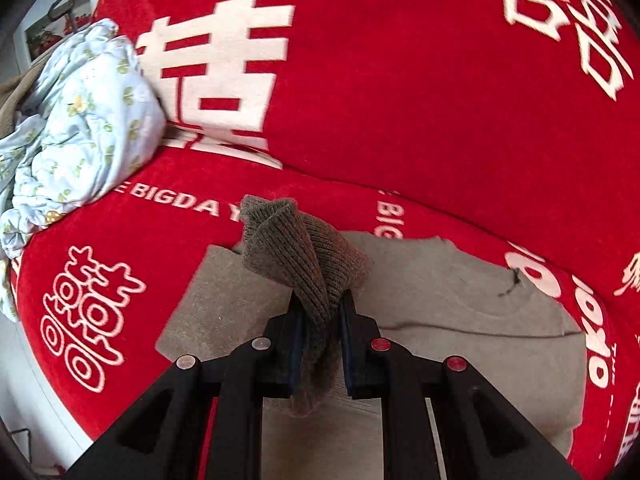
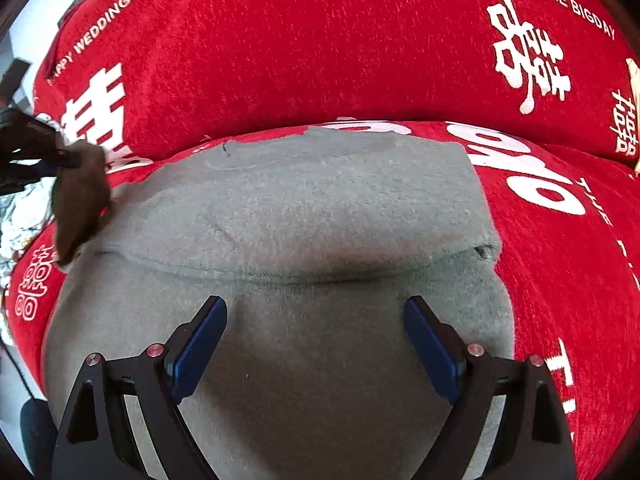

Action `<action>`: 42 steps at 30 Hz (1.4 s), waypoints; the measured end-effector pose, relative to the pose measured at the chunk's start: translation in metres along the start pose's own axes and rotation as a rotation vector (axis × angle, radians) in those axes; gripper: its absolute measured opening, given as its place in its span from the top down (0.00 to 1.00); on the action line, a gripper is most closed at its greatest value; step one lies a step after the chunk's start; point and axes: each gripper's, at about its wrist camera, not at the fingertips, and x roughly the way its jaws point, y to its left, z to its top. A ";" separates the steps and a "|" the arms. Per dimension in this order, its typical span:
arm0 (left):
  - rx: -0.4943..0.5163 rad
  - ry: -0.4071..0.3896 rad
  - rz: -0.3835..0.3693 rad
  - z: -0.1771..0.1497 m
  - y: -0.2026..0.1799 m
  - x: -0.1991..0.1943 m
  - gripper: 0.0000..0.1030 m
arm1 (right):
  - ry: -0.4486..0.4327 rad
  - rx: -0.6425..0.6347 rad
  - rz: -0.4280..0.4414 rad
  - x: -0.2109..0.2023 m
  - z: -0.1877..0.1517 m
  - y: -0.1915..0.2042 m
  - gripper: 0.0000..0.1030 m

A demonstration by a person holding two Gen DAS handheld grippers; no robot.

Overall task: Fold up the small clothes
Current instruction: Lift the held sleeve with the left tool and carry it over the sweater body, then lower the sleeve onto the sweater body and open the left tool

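Gripping a brown ribbed cuff, the left tongs are clenched on the knit fabric, which bunches up between the dark blue pads and hangs over them. The cuff appears to belong to the grey-brown sweater lying spread on a red sofa cover printed with white characters and lettering. In the right wrist view the same sweater lies flat on the seat, with a fold line running across it. The right tongs are released, jaws standing wide apart above the sweater's lower part, nothing between the pads; contact with the cloth cannot be told. The left tongs show at the left edge there, with the brown cuff held up beside the sweater's left side. A crumpled pale blue floral cloth sits at the sofa's left end, well apart from the sweater.
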 end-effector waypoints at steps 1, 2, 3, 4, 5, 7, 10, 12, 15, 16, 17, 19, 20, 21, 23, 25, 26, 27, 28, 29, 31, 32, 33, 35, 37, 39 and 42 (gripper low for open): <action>0.009 0.002 -0.002 -0.002 -0.008 0.000 0.83 | -0.006 -0.007 0.007 -0.002 -0.002 -0.001 0.11; 0.016 0.001 -0.002 -0.003 -0.013 0.000 0.83 | -0.006 -0.013 0.005 -0.002 -0.004 0.000 0.11; 0.024 0.002 -0.002 -0.004 -0.018 -0.001 0.83 | -0.010 -0.019 0.002 -0.003 -0.005 0.000 0.11; 0.032 0.002 -0.005 -0.005 -0.024 -0.001 0.83 | -0.022 -0.029 -0.003 -0.005 -0.007 0.000 0.11; 0.039 0.003 -0.008 -0.006 -0.030 -0.002 0.83 | -0.035 -0.039 -0.011 -0.006 -0.010 0.000 0.11; 0.053 0.001 -0.012 -0.008 -0.042 -0.005 0.83 | -0.043 -0.040 -0.012 -0.007 -0.012 0.001 0.11; 0.075 -0.005 -0.019 -0.010 -0.058 -0.009 0.83 | -0.060 -0.030 -0.003 -0.009 -0.013 -0.001 0.11; 0.087 -0.008 -0.024 -0.012 -0.067 -0.011 0.83 | -0.050 -0.027 -0.002 -0.008 -0.013 -0.003 0.11; 0.108 -0.011 -0.030 -0.015 -0.081 -0.014 0.83 | -0.035 -0.027 0.005 -0.006 -0.014 -0.005 0.11; 0.113 -0.011 -0.030 -0.016 -0.083 -0.014 0.83 | -0.035 -0.030 0.004 -0.006 -0.014 -0.006 0.11; 0.116 -0.010 -0.032 -0.016 -0.087 -0.014 0.83 | -0.034 -0.036 0.002 -0.006 -0.015 -0.005 0.11; 0.120 -0.006 -0.036 -0.017 -0.093 -0.014 0.83 | -0.034 -0.048 -0.001 -0.006 -0.015 -0.004 0.11; 0.121 -0.005 -0.038 -0.018 -0.095 -0.014 0.83 | -0.035 -0.052 -0.002 -0.006 -0.016 -0.003 0.11; 0.125 -0.005 -0.040 -0.018 -0.099 -0.015 0.83 | -0.035 -0.054 -0.001 -0.006 -0.016 -0.003 0.11; 0.133 -0.006 -0.043 -0.019 -0.104 -0.016 0.83 | -0.037 -0.052 0.002 -0.006 -0.016 -0.002 0.11; 0.145 -0.008 -0.048 -0.021 -0.112 -0.018 0.83 | -0.038 -0.049 0.004 -0.006 -0.016 -0.002 0.11; 0.153 -0.010 -0.053 -0.022 -0.116 -0.020 0.83 | -0.038 -0.050 0.007 -0.006 -0.016 -0.002 0.11; 0.160 -0.011 -0.056 -0.022 -0.120 -0.021 0.83 | -0.037 -0.050 0.008 -0.006 -0.016 -0.002 0.11; 0.168 -0.013 -0.062 -0.023 -0.125 -0.023 0.83 | -0.037 -0.053 0.010 -0.006 -0.017 -0.002 0.11; 0.171 -0.013 -0.066 -0.024 -0.128 -0.024 0.83 | -0.036 -0.056 0.012 -0.006 -0.016 -0.002 0.11; 0.183 -0.012 -0.080 -0.026 -0.137 -0.026 0.83 | -0.036 -0.063 0.017 -0.007 -0.018 -0.003 0.11; 0.188 -0.012 -0.083 -0.027 -0.141 -0.026 0.83 | -0.037 -0.065 0.017 -0.008 -0.018 -0.003 0.11; 0.194 -0.013 -0.087 -0.029 -0.145 -0.027 0.83 | -0.038 -0.068 0.019 -0.009 -0.019 -0.004 0.11; 0.206 -0.010 -0.096 -0.031 -0.154 -0.028 0.83 | -0.038 -0.067 0.021 -0.010 -0.019 -0.005 0.11; 0.219 -0.010 -0.104 -0.034 -0.163 -0.030 0.83 | -0.040 -0.065 0.023 -0.012 -0.020 -0.007 0.11; 0.237 -0.015 -0.109 -0.038 -0.174 -0.032 0.83 | -0.039 -0.067 0.023 -0.013 -0.021 -0.010 0.11; 0.252 -0.013 -0.122 -0.041 -0.186 -0.034 0.83 | -0.041 -0.069 0.019 -0.015 -0.021 -0.014 0.11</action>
